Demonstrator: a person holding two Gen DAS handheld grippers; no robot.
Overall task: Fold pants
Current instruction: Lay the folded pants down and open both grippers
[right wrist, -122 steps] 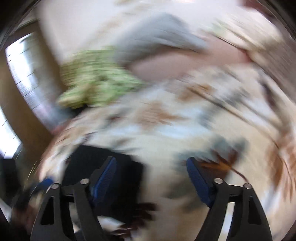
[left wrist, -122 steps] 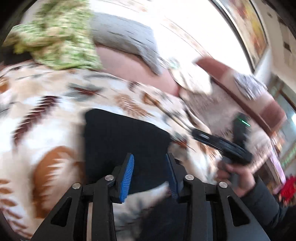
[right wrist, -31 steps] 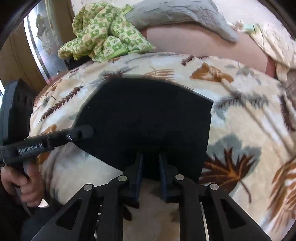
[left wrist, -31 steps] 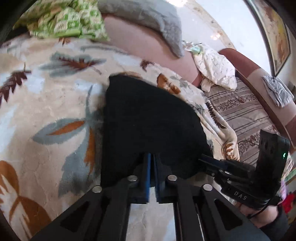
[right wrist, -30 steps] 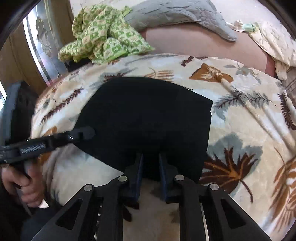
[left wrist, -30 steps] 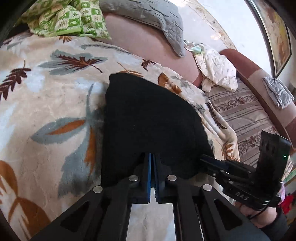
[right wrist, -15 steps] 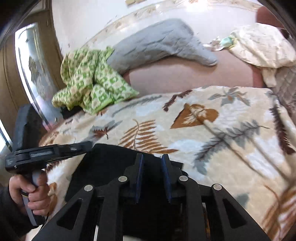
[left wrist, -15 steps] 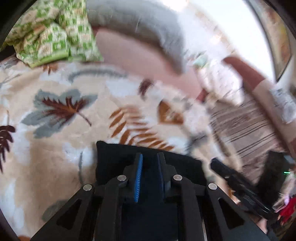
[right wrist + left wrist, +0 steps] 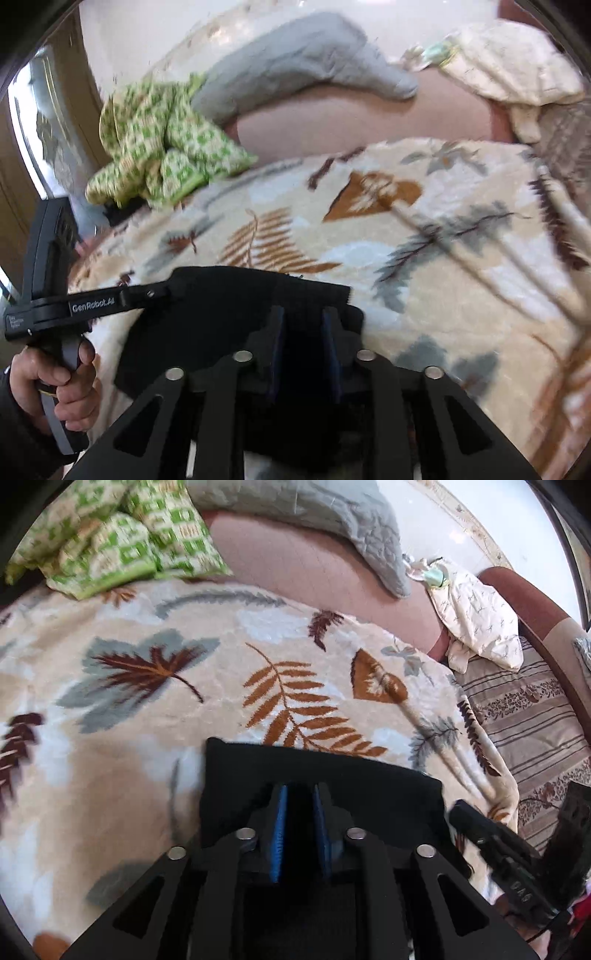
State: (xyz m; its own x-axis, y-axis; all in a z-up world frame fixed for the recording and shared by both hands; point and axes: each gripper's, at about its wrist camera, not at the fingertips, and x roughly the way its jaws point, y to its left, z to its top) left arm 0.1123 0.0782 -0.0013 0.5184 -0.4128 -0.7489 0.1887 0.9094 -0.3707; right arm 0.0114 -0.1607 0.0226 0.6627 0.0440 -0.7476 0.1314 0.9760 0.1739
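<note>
Left wrist view: your left gripper [image 9: 299,827] is opening over the folded black pants [image 9: 332,775] on the leaf-print blanket [image 9: 147,701]; your right gripper [image 9: 303,350] is opening too, pads apart above the fabric.

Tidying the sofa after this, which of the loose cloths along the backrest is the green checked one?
The crumpled green-and-cream checked cloth at the left end; the quilted one beside it is plain grey, the one at the right cream.

Bright daylight washes out the wall [image 9: 461,528] at the top; fisheye bends the edges, motion blur smears the blanket [image 9: 461,295], black pants [image 9: 332,775] lose detail.
</note>
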